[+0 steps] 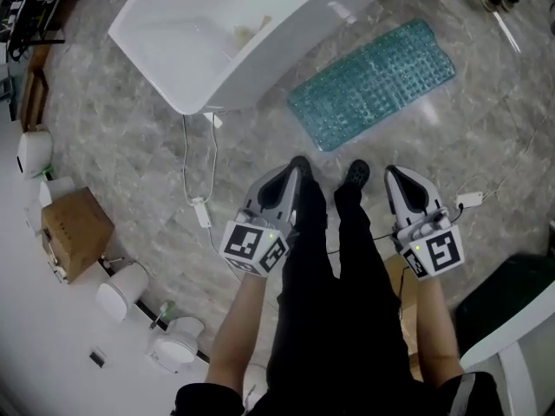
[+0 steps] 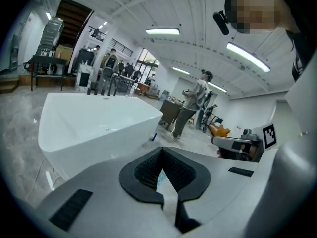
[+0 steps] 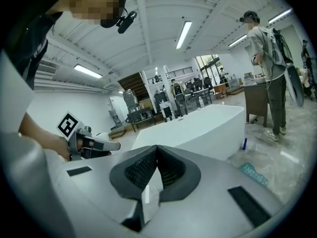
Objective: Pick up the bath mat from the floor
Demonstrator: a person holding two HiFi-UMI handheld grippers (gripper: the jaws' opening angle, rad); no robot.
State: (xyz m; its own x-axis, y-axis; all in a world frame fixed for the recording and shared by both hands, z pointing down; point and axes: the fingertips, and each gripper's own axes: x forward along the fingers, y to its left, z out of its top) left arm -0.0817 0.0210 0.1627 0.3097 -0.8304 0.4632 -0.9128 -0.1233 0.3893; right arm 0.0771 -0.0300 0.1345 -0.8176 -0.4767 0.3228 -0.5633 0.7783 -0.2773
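Note:
The teal, bumpy bath mat lies flat on the marble floor, just right of the white bathtub. A corner of the mat also shows in the right gripper view. My left gripper hangs in front of the person's left leg, short of the mat, jaws shut with nothing between them. My right gripper is level with it beside the right leg, jaws also shut and empty. Both point toward the mat and touch nothing.
A white cable with a plug block trails from the tub across the floor. A cardboard box and white fixtures line the left side. Another plug lies right. A person stands beyond the tub.

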